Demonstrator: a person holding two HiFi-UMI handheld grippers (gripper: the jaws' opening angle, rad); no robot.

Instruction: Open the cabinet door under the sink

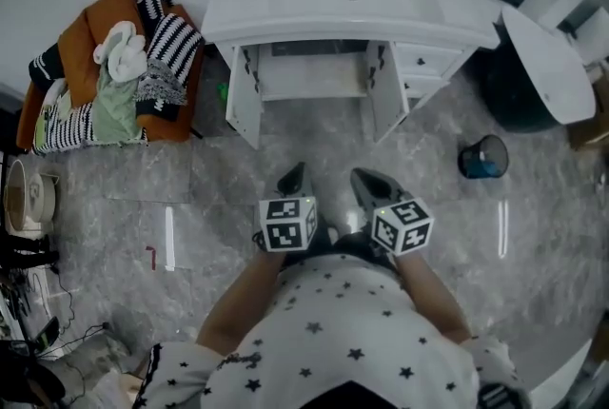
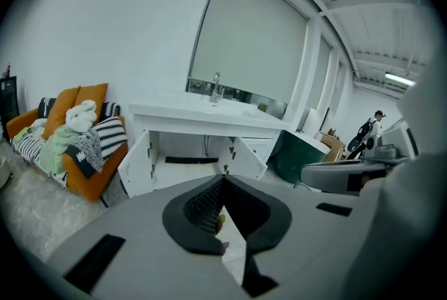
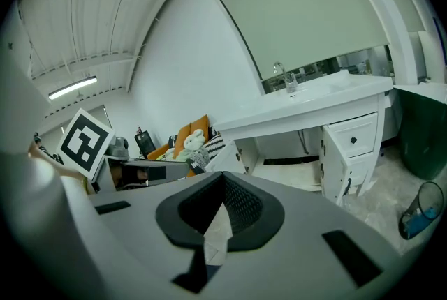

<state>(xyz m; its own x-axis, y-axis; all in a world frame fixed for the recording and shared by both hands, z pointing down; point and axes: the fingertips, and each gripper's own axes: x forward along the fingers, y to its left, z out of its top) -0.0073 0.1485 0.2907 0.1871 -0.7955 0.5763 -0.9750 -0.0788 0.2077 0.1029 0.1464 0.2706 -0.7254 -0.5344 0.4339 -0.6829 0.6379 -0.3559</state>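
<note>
Our black, mesh-lined left claw (image 1: 296, 175) and right claw (image 1: 367, 181) are pressed together, empty; ahead, the glossy white cabinet doors (image 1: 245, 98) stand open.

left gripper (image 1: 294, 177): fingers (image 2: 201, 209) pressed together, nothing held, nose tilted a bit down
right gripper (image 1: 373, 185): same deal, its fingers (image 3: 242, 206) closed tight and empty, also angled slightly down
arms: left forearm (image 1: 238, 302) and right forearm (image 1: 436, 301) bare, tucked in close to the body
spacing: grippers side by side, near each other, not touching
marker cubes: left cube (image 1: 288, 223), right cube (image 1: 402, 226), both facing up
</note>
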